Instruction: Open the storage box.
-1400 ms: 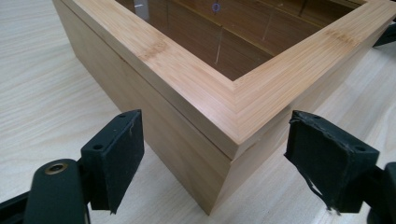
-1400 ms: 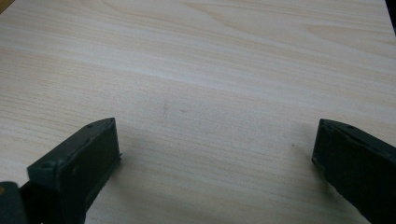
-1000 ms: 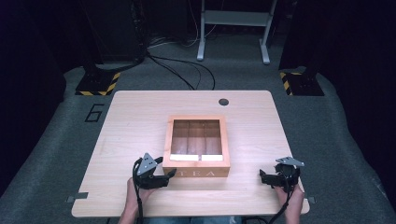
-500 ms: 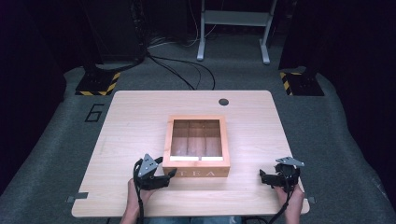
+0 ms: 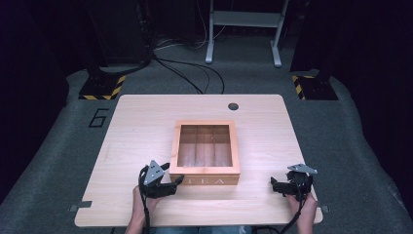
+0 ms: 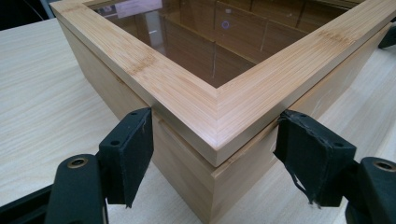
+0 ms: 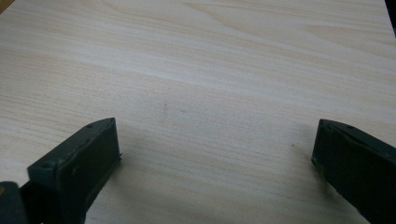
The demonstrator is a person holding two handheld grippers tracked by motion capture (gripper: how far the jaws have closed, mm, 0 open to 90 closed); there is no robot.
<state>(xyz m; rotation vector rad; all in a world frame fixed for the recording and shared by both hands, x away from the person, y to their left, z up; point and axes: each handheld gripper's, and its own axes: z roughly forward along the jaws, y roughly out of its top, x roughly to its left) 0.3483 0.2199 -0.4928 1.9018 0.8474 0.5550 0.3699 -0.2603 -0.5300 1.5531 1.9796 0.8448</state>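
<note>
A wooden tea box (image 5: 205, 153) with a glass-paned lid and "TEA" on its front sits mid-table. Its near-left corner (image 6: 212, 140) lies between the wide-apart jaws of my left gripper (image 5: 171, 185), which is open; the pads (image 6: 133, 149) stand on either side of the corner, just below the lid's frame, without touching it. Through the glass I see wooden dividers. My right gripper (image 5: 278, 184) rests near the table's front right, open, with bare tabletop (image 7: 201, 102) between its jaws (image 7: 215, 158).
The light wooden table (image 5: 146, 122) has a round cable hole (image 5: 233, 106) at the back. Grey carpet surrounds it, with cables and black stand bases with yellow-black tape behind. A person's hands hold both grippers at the front edge.
</note>
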